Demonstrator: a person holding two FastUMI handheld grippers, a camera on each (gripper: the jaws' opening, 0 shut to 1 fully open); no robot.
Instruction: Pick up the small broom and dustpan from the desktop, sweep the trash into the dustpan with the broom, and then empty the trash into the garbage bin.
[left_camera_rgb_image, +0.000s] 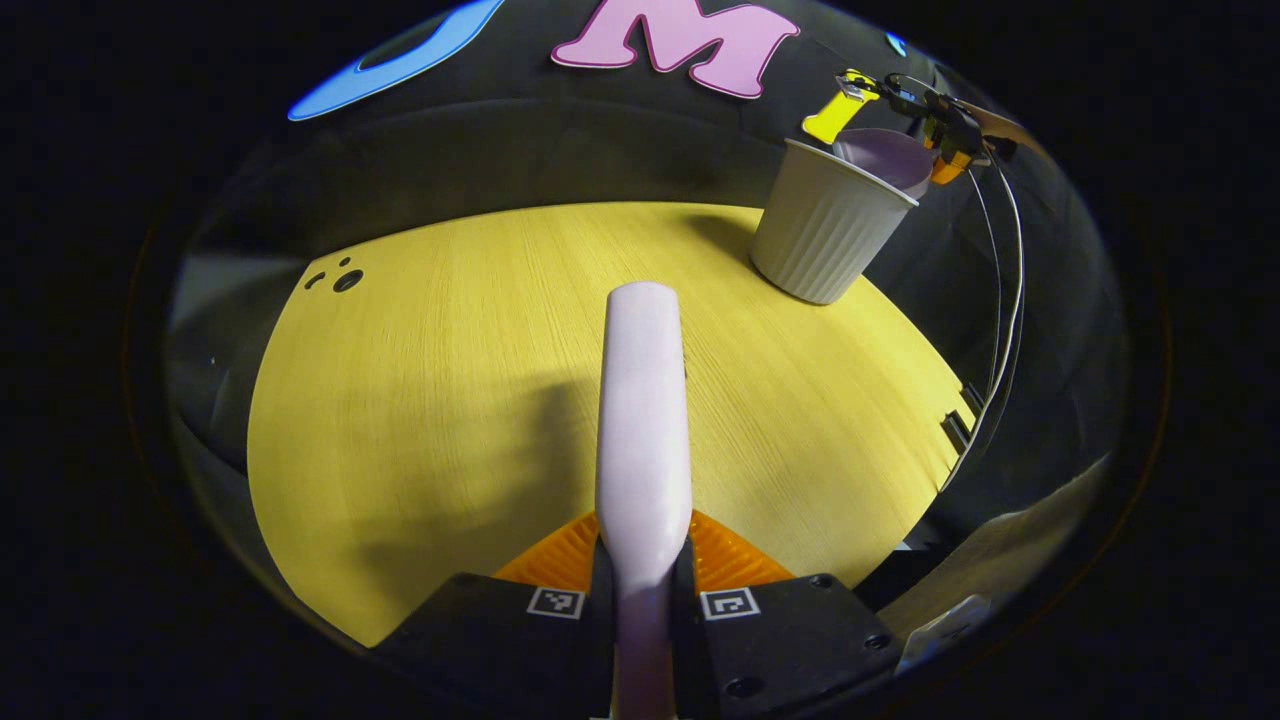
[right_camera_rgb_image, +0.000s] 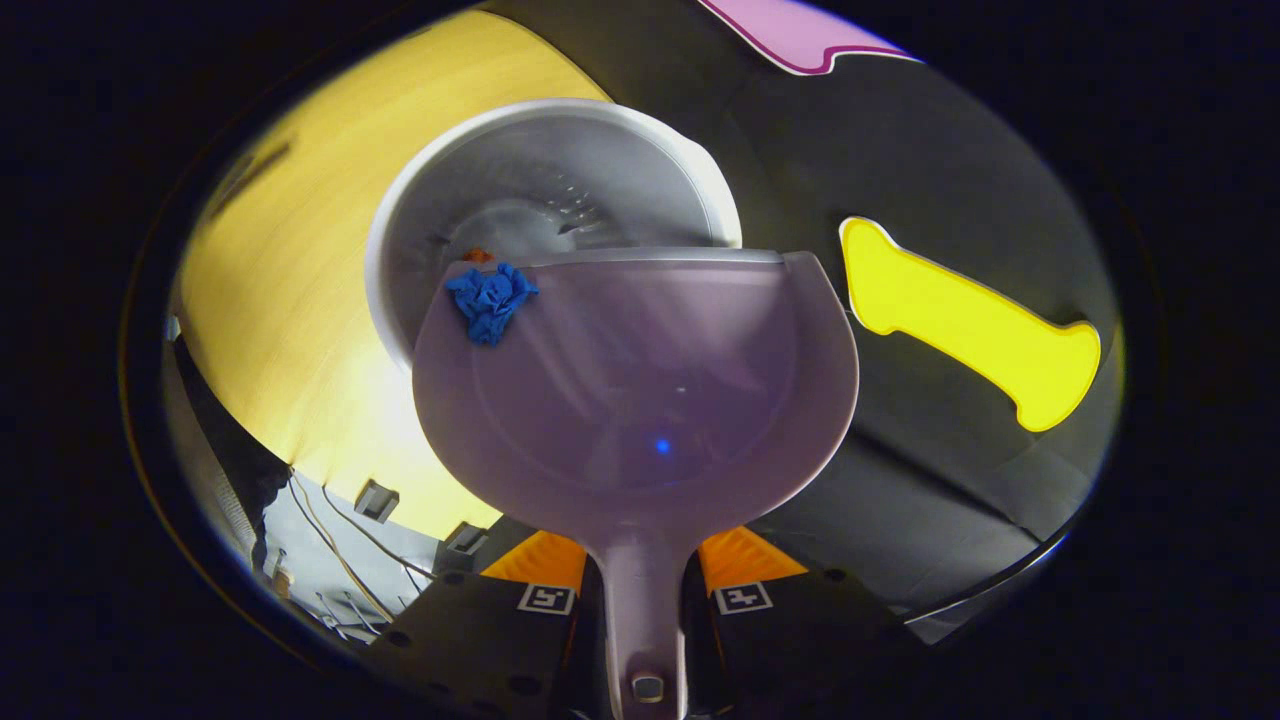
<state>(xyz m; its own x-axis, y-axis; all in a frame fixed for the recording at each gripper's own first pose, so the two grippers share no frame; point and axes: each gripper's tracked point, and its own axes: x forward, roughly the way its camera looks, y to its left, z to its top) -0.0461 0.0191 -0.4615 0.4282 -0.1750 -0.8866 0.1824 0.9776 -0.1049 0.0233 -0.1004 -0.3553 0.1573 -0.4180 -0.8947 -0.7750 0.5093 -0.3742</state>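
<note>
In the right gripper view my right gripper (right_camera_rgb_image: 643, 590) is shut on the handle of the pale lilac dustpan (right_camera_rgb_image: 650, 390), which is tipped over the open white ribbed bin (right_camera_rgb_image: 420, 240). A crumpled blue scrap (right_camera_rgb_image: 490, 300) lies at the pan's front lip, right above the bin's mouth, with a small orange bit (right_camera_rgb_image: 478, 256) beside it. In the left gripper view my left gripper (left_camera_rgb_image: 643, 590) is shut on the broom's pale handle (left_camera_rgb_image: 643, 420), which points out over the yellow desktop (left_camera_rgb_image: 420, 400). Far off at the back right stands the bin (left_camera_rgb_image: 825, 225) with the dustpan (left_camera_rgb_image: 885, 160) over its rim.
The bin stands near the desktop's back right corner, close to the black cloth wall. Small dark holes (left_camera_rgb_image: 340, 278) mark the desk's far left. Cables (left_camera_rgb_image: 1005, 330) hang past the right edge. Beside the desk's edge sit cables and small boxes (right_camera_rgb_image: 375, 500).
</note>
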